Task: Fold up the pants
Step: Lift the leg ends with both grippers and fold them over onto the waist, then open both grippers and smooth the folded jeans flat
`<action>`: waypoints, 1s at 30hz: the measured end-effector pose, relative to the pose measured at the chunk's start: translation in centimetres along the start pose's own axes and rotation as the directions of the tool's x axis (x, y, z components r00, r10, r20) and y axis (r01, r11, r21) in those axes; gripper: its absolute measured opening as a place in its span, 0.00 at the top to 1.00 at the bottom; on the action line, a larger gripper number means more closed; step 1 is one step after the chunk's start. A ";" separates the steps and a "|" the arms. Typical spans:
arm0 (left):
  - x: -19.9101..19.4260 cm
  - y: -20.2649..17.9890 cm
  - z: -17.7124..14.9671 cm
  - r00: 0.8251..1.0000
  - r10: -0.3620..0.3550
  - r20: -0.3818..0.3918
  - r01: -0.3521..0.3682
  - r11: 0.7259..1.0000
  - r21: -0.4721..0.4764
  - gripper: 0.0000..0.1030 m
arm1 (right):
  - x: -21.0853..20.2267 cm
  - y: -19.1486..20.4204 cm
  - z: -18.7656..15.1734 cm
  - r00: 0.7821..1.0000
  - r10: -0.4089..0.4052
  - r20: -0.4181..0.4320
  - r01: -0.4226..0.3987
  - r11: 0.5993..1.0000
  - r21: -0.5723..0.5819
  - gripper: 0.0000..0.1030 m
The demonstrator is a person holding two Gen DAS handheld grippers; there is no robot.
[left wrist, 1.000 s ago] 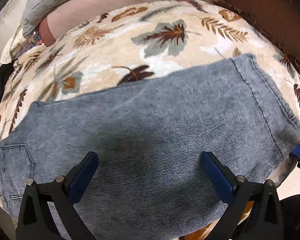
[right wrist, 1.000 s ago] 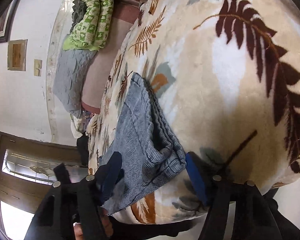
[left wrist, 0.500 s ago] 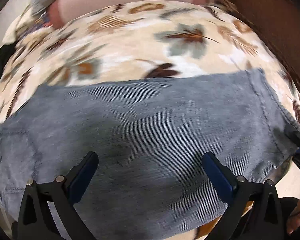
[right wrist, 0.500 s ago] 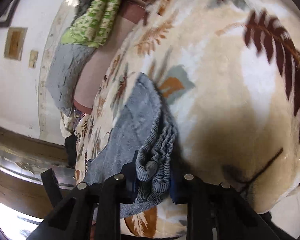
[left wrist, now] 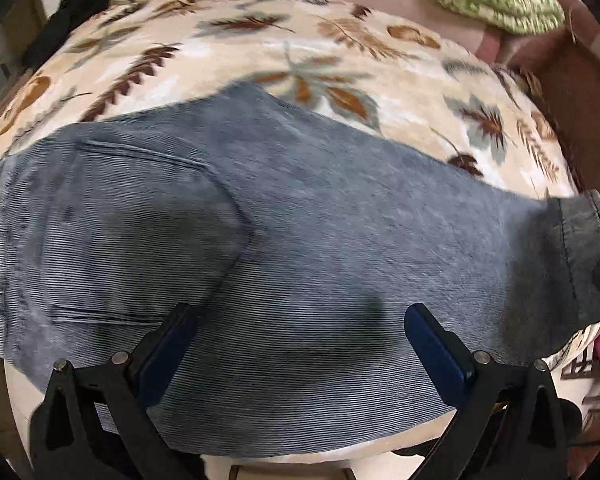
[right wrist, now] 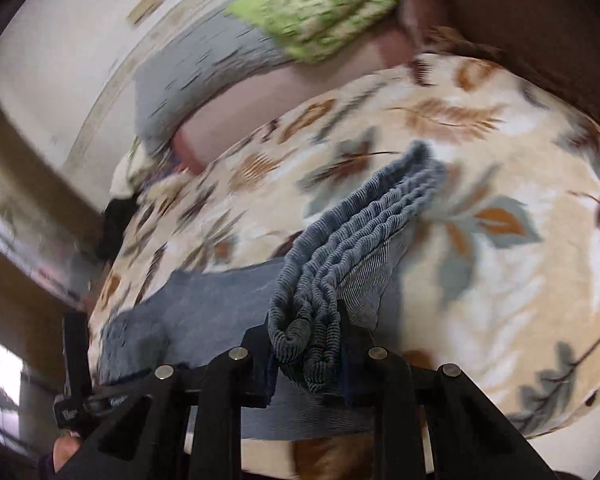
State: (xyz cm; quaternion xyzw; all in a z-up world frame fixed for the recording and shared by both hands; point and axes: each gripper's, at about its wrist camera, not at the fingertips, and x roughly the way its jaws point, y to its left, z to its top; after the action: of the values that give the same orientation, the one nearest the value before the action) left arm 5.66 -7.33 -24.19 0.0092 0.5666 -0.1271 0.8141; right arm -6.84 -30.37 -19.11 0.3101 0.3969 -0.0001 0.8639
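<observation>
Two grippers are at work: the right gripper (right wrist: 306, 344) has just clamped onto the bunched ribbed cuff end (right wrist: 320, 300) of the pants (left wrist: 300, 240) and raised it off the leaf-print blanket (right wrist: 500, 280). That frees this end to be carried over for a fold. The left gripper (left wrist: 300, 344), jaws spread and grasping nothing, hovers above the near middle of the pants, now closer to their pocket (left wrist: 120, 232).
</observation>
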 end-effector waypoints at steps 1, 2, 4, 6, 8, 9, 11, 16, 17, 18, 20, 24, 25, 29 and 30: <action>-0.5 0.7 0.0 1.000 0.000 0.018 0.000 1.000 -0.008 0.00 | 0.4 1.2 -0.3 1.000 0.006 -0.012 -0.006 1.000 -0.018 0.76; -1.0 1.1 0.1 1.000 -0.002 0.029 0.002 1.000 -0.016 0.00 | 0.9 2.5 -0.6 0.999 0.018 -0.028 -0.019 0.999 -0.033 0.76; -2.2 2.5 0.3 0.998 -0.013 0.056 0.015 0.999 -0.039 0.00 | 2.1 4.9 -1.5 0.996 0.048 -0.070 -0.052 0.997 -0.062 0.76; -3.5 4.2 0.4 0.996 -0.006 0.094 0.011 0.998 -0.056 0.00 | 3.3 6.9 -2.6 0.990 0.080 -0.118 -0.090 0.993 -0.082 0.76; -4.9 5.7 0.4 0.992 0.022 0.128 -0.012 0.997 -0.076 0.00 | 5.0 8.6 -3.7 0.979 0.109 -0.171 -0.127 0.987 -0.095 0.76; -5.6 6.8 0.5 0.988 0.037 0.147 -0.023 0.995 -0.094 0.00 | 6.0 9.2 -4.3 0.973 0.121 -0.196 -0.141 0.986 -0.094 0.76; -6.1 7.7 0.9 0.984 0.056 0.170 -0.036 0.992 -0.121 0.00 | 8.2 9.9 -5.6 0.955 0.147 -0.259 -0.167 0.984 -0.058 0.70; -6.3 9.1 0.9 0.982 0.078 0.174 -0.052 0.988 -0.146 0.00 | 9.9 9.4 -7.2 0.904 0.266 -0.334 -0.275 0.961 0.021 0.29; -6.3 8.9 0.9 0.982 0.076 0.173 -0.052 0.989 -0.141 0.00 | 9.3 9.4 -7.1 0.895 0.290 -0.338 -0.309 0.951 -0.001 0.29; -6.2 8.5 1.0 0.982 0.073 0.173 -0.051 0.990 -0.132 0.00 | 8.9 9.3 -7.0 0.892 0.305 -0.334 -0.326 0.945 -0.010 0.29; -6.4 7.3 1.0 0.982 0.058 0.180 -0.040 0.994 -0.105 0.00 | 7.3 8.4 -6.3 0.910 0.306 -0.281 -0.328 0.944 -0.033 0.29; -6.6 3.2 1.5 0.978 0.034 0.204 -0.035 0.999 0.003 0.00 | 5.0 5.3 -4.7 0.974 0.164 -0.154 -0.179 0.980 -0.091 0.29; -6.4 1.8 1.8 0.976 0.040 0.212 -0.049 0.998 0.038 0.00 | 4.8 4.6 -4.5 0.985 0.112 -0.134 -0.127 0.986 -0.105 0.30; -4.7 -2.7 2.8 0.974 0.070 0.218 -0.103 0.984 0.145 0.00 | 4.6 2.8 -4.7 0.994 0.027 -0.109 -0.041 0.990 -0.134 0.64; -4.0 -3.6 3.0 0.973 0.072 0.218 -0.110 0.980 0.168 0.00 | 4.8 2.6 -5.0 0.993 0.024 -0.113 -0.040 0.990 -0.137 0.64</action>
State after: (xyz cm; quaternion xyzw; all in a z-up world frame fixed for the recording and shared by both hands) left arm 6.32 -10.54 -18.91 0.0950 0.4625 -0.1402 0.8703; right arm -6.32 -24.38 -23.47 0.2550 0.4382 0.0587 0.8600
